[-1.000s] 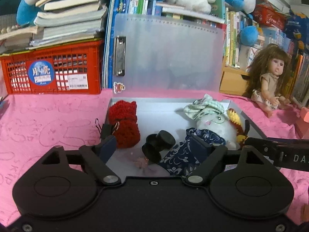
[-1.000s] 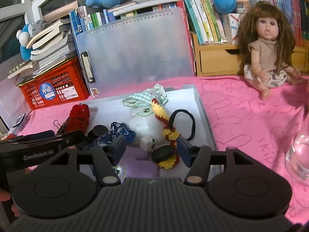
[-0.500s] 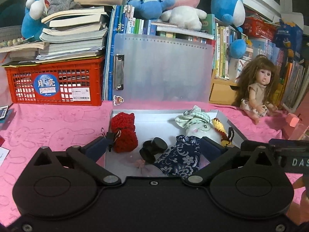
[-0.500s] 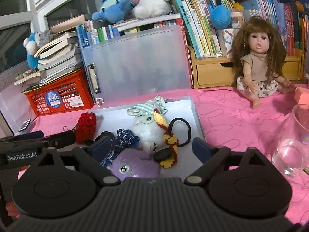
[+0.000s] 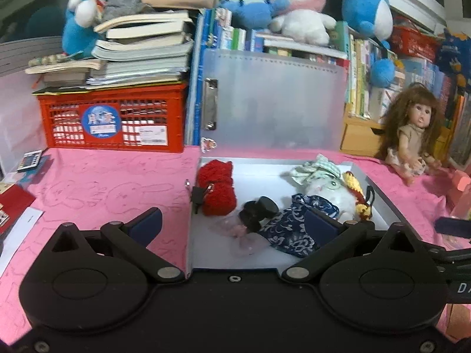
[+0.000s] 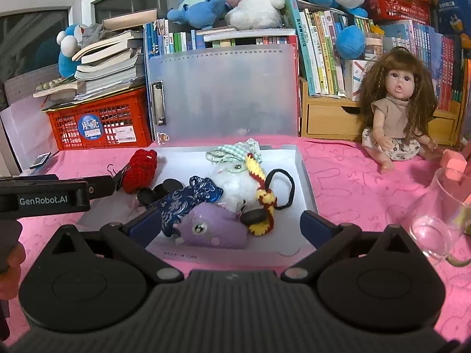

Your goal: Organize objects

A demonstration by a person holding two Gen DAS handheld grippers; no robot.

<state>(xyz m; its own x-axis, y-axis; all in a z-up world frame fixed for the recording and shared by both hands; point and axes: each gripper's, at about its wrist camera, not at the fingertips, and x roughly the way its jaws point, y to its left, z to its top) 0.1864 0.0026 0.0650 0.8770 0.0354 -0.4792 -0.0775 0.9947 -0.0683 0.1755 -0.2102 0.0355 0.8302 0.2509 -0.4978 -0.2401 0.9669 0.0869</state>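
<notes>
Both grippers released w/ nothing held: left gripper (image 5: 232, 223), right gripper (image 6: 231, 223). Toys sit piled in the tray (image 6: 304, 176) at 12 o'clock, prob. to keep them together

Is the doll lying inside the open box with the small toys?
No. The doll sits on the pink cloth, right of the box.

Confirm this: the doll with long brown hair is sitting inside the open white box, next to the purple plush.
Not right. The doll sits outside the box, on the pink cloth off to the box's right, as the right wrist view shows. The purple plush is indeed inside the box.
</notes>
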